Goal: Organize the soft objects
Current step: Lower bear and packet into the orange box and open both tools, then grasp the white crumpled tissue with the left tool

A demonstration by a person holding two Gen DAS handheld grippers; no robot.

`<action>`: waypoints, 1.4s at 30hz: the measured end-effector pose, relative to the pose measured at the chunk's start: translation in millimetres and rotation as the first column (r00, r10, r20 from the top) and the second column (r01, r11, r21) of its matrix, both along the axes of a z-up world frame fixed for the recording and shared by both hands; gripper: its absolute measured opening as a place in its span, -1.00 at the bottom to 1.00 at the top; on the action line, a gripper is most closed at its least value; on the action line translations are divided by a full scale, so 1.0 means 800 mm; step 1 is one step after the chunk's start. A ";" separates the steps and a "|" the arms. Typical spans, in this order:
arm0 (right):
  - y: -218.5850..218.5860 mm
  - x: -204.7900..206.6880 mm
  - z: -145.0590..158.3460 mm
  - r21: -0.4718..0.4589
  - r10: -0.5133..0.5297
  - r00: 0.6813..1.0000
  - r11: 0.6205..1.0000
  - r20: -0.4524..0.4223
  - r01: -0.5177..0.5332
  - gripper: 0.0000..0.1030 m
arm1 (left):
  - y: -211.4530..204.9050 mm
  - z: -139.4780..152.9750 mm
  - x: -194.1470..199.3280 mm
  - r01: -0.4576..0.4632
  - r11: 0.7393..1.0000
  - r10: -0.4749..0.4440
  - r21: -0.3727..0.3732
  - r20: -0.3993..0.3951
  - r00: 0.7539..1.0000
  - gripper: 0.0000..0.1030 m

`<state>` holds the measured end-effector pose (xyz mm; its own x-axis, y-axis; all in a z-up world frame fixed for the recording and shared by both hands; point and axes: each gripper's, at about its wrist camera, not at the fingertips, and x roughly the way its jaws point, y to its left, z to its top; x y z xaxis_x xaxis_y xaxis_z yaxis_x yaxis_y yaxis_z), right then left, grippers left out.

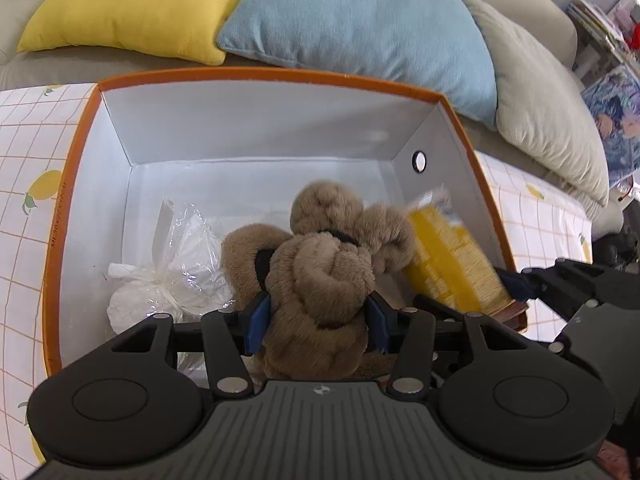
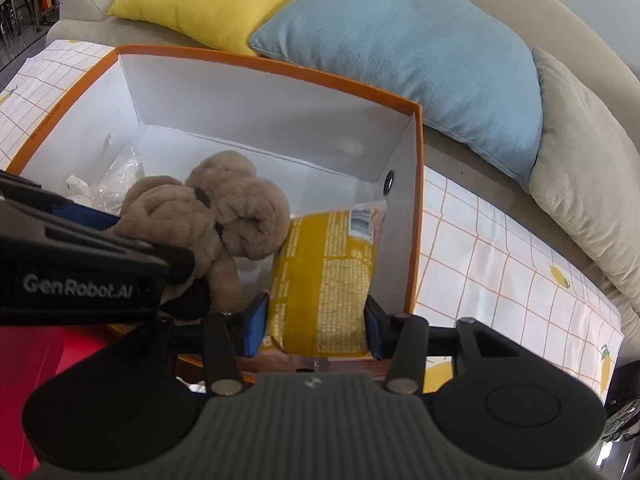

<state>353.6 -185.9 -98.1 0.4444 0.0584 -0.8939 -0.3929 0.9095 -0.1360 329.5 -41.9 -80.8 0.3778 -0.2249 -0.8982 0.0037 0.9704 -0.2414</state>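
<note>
An orange-rimmed box [image 1: 248,76] with white inner walls stands on a checked lemon-print cloth. My left gripper [image 1: 318,320] is shut on a brown plush toy [image 1: 324,276] and holds it inside the box near the front wall. My right gripper [image 2: 316,326] is shut on a yellow packet [image 2: 326,276] and holds it in the box's right side against the wall. The plush [image 2: 208,216] and the box rim [image 2: 280,68] also show in the right wrist view, left of the packet [image 1: 448,264]. A clear plastic bag [image 1: 172,272] with white contents lies in the box's left part.
Behind the box on the sofa lie a yellow cushion [image 1: 136,8], a blue cushion [image 1: 360,28] and a beige cushion [image 1: 548,108]. The checked cloth [image 2: 500,272] spreads right of the box. Magazines [image 1: 600,20] sit at the far right. The left gripper's body [image 2: 80,272] crosses the right wrist view.
</note>
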 end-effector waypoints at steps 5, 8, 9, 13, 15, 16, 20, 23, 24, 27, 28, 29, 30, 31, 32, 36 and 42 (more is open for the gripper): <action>0.003 -0.005 0.007 -0.017 0.002 0.999 1.000 0.039 -0.002 0.14 | 0.003 0.012 0.000 -0.013 1.000 0.013 -0.004 0.038 0.999 0.45; 0.003 -0.010 0.016 -0.023 0.009 0.998 1.000 0.057 -0.008 0.14 | 0.005 0.023 -0.005 -0.017 1.000 0.018 -0.019 0.065 0.998 0.48; 0.003 -0.013 0.020 -0.025 0.009 0.998 1.000 0.064 -0.008 0.14 | 0.006 0.027 -0.008 -0.016 1.000 0.018 -0.023 0.076 0.997 0.48; 0.001 -0.029 0.037 -0.035 0.010 0.994 0.999 0.106 -0.006 0.16 | 0.007 0.049 -0.027 0.016 0.999 -0.011 -0.030 0.157 0.987 0.48; -0.001 -0.041 0.048 -0.027 0.000 0.991 1.000 0.133 0.004 0.23 | 0.005 0.063 -0.042 0.046 0.999 -0.044 -0.006 0.219 0.975 0.47; -0.004 -0.048 0.054 -0.016 -0.006 0.989 1.000 0.146 0.009 0.25 | 0.003 0.070 -0.050 0.061 0.998 -0.061 0.010 0.255 0.965 0.47; -0.011 -0.079 0.074 0.018 -0.026 0.982 1.000 0.189 0.023 0.26 | -0.001 0.096 -0.081 0.098 0.994 -0.110 0.052 0.345 0.932 0.48; -0.017 -0.108 0.086 0.051 -0.043 0.974 0.998 0.221 0.032 0.26 | -0.001 0.110 -0.106 0.123 0.990 -0.139 0.066 0.393 0.909 0.47; -0.020 -0.118 0.090 0.063 -0.049 0.971 0.997 0.233 0.035 0.28 | -0.002 0.113 -0.116 0.134 0.988 -0.153 0.074 0.408 0.900 0.47; -0.028 -0.151 0.096 0.097 -0.064 0.963 0.994 0.262 0.040 0.37 | -0.003 0.120 -0.144 0.164 0.983 -0.183 0.081 0.442 0.878 0.48; -0.030 -0.161 0.096 0.109 -0.069 0.961 0.993 0.269 0.041 0.39 | -0.003 0.120 -0.154 0.173 0.981 -0.192 0.082 0.449 0.873 0.47; -0.032 -0.171 0.095 0.119 -0.072 0.959 0.992 0.274 0.040 0.42 | -0.003 0.120 -0.162 0.183 0.980 -0.201 0.084 0.452 0.869 0.47; -0.035 -0.182 0.094 0.126 -0.073 0.957 0.991 0.280 0.039 0.44 | -0.004 0.118 -0.169 0.193 0.978 -0.210 0.085 0.455 0.865 0.47; -0.036 -0.191 0.092 0.130 -0.077 0.955 0.991 0.288 0.041 0.45 | -0.005 0.116 -0.177 0.202 0.976 -0.219 0.087 0.458 0.862 0.47; -0.040 -0.205 0.089 0.135 -0.083 0.951 0.990 0.298 0.044 0.51 | -0.006 0.114 -0.185 0.210 0.974 -0.227 0.088 0.462 0.857 0.47; -0.054 -0.243 0.079 0.168 -0.150 0.940 0.981 0.307 0.101 0.62 | -0.012 0.105 -0.213 0.242 0.965 -0.261 0.102 0.466 0.845 0.47; -0.067 -0.294 0.056 0.181 -0.272 0.915 0.957 0.297 0.226 0.62 | -0.023 0.086 -0.240 0.281 0.951 -0.309 0.129 0.440 0.843 0.37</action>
<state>118.3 -239.7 -53.4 0.7185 0.0234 -0.6952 -0.1091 0.9909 -0.0794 137.7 -60.0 -11.7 0.6667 -0.3443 -0.6611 0.3866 0.9180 -0.0882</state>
